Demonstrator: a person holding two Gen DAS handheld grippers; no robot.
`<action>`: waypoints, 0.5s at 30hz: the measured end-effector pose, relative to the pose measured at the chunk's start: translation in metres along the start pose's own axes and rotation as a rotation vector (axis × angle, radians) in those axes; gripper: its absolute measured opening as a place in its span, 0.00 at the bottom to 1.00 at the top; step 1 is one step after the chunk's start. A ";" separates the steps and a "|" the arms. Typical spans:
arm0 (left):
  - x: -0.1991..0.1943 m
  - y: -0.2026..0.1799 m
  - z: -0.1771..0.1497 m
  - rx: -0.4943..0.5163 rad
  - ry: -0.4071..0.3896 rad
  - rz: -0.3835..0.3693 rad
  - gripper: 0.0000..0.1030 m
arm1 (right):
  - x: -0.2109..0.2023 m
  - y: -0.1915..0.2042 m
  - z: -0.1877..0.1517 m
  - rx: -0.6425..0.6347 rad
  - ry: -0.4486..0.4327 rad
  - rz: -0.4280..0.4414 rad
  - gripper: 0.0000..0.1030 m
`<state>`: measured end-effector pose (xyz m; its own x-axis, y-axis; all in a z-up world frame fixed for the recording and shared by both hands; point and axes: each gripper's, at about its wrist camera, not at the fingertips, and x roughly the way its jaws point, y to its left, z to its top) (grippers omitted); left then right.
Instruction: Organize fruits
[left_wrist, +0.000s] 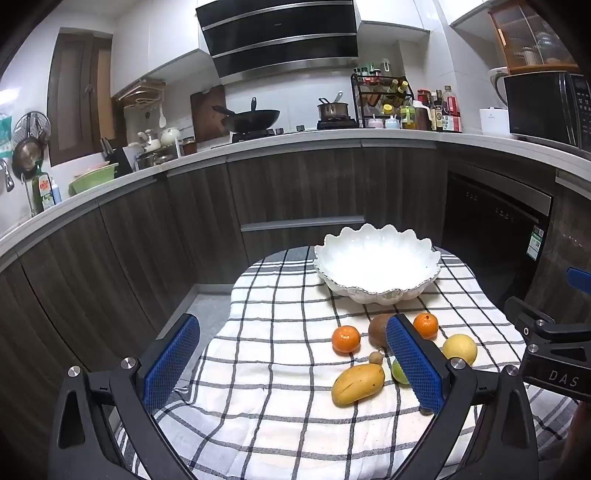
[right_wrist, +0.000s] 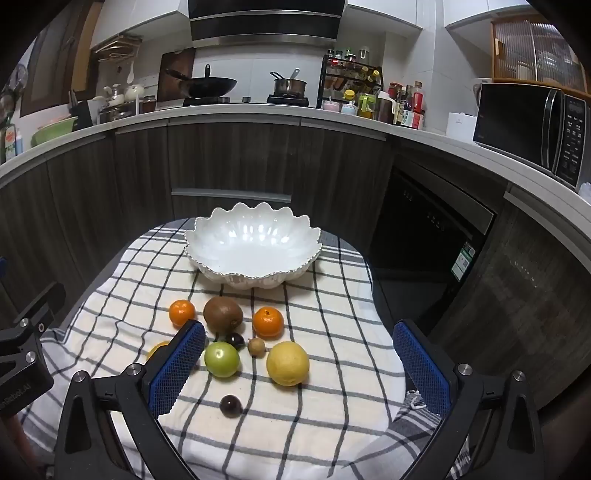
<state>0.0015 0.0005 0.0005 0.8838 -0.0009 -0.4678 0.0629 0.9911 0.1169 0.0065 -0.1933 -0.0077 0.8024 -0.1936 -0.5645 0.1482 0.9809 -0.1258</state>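
Left claw (left_wrist: 291, 363) wide, holding nothing, hovers above the near-left part of the checked cloth (left_wrist: 280, 424) that covers the desk. Right claw (right_wrist: 299, 365) also wide and empty, poised over the fruit cluster.

Fruits, left to right in the right wrist view: mango (left_wrist: 357, 384), mostly hidden there behind the left finger; left tangerine (right_wrist: 182, 312); kiwi (right_wrist: 223, 315); green fruit (right_wrist: 222, 359); two small dark fruits, one just behind the green one (right_wrist: 235, 340), one alone nearest the camera (right_wrist: 231, 405); small tan fruit (right_wrist: 256, 347); right tangerine (right_wrist: 268, 322); lemon (right_wrist: 287, 363). All lie on the cloth, none touching the bowl.

White scalloped bowl (right_wrist: 255, 245) stands behind the fruit, nothing in it.

Step looks like the very start: no fruit moved, first pick pending. Lemon sits between the right claw's fingers in line of sight, likely first target. Next move calls for lowering to straddle it, closing gently since round fruit can roll, then lifting over the bowl rim.
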 end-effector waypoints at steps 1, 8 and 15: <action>-0.001 -0.004 -0.002 0.001 -0.001 0.001 1.00 | 0.000 0.000 0.000 0.003 -0.002 0.001 1.00; -0.001 0.000 -0.002 0.001 -0.013 -0.001 1.00 | -0.001 0.000 0.000 -0.001 -0.006 0.001 1.00; -0.001 0.001 -0.002 0.001 -0.012 -0.001 1.00 | -0.006 0.001 0.002 0.003 -0.011 0.001 1.00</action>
<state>-0.0002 0.0018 -0.0008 0.8891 -0.0036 -0.4577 0.0644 0.9910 0.1173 0.0032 -0.1910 -0.0029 0.8089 -0.1923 -0.5556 0.1492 0.9812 -0.1224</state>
